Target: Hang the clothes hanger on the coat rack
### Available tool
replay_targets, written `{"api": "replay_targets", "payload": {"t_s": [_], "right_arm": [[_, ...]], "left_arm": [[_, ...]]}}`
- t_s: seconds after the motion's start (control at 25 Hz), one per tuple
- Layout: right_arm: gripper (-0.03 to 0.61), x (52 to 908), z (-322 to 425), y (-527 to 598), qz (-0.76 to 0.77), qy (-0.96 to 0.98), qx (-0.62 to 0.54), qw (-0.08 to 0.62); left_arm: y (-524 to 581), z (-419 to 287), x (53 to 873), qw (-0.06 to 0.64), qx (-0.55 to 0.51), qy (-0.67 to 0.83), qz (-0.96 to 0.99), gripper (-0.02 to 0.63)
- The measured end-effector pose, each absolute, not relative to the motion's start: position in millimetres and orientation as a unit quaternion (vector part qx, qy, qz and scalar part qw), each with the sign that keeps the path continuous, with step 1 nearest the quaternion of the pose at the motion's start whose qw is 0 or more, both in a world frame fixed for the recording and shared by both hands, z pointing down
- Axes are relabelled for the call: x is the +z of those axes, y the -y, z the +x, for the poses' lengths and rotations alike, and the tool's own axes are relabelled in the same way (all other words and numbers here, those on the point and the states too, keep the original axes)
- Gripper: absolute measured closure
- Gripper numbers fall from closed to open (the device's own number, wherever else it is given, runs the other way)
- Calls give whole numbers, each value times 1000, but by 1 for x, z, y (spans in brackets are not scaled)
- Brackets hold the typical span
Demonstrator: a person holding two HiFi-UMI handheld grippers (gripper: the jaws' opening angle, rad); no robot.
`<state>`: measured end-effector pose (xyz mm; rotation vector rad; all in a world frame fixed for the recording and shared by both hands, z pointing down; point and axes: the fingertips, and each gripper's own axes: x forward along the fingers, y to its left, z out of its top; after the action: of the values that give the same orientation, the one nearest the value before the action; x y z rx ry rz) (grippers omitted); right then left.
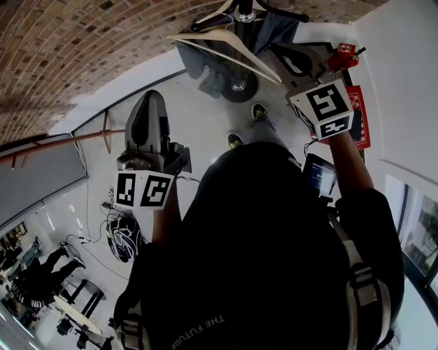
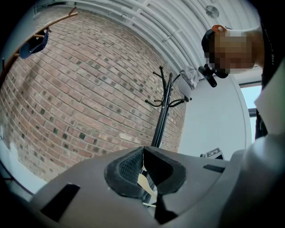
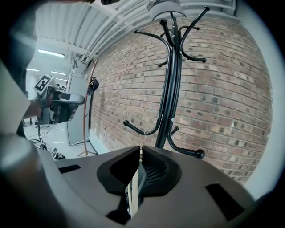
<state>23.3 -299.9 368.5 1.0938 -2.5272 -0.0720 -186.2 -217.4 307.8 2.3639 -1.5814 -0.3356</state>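
In the head view my right gripper (image 1: 277,58) is raised at the upper right, shut on a pale wooden clothes hanger (image 1: 226,48) that stretches left from its jaws. The black coat rack (image 1: 245,9) stands just beyond it. In the right gripper view the pads (image 3: 140,153) clamp the hanger's thin edge (image 3: 132,189). Its wire hook (image 3: 143,132) shows right by a lower arm of the rack (image 3: 171,89); I cannot tell whether they touch. My left gripper (image 1: 152,102) hangs lower left, level and shut (image 2: 142,153), facing the rack (image 2: 162,116) from further off.
A brick wall (image 3: 222,98) runs behind the rack and a white wall (image 1: 397,82) with a red sign (image 1: 359,123) is at the right. Cables and a dark bag (image 1: 123,239) lie on the floor at the left. A person (image 1: 37,273) stands far lower left.
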Motion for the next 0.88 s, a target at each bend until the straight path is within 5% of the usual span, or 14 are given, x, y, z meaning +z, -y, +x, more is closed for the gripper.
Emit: {"api": "replay_targets", "payload": {"t_s": [0.88], "right_arm": [[558, 374, 31, 289, 398, 898, -25, 185]], "left_arm": [[219, -175, 309, 140, -110, 535, 826, 594]]}}
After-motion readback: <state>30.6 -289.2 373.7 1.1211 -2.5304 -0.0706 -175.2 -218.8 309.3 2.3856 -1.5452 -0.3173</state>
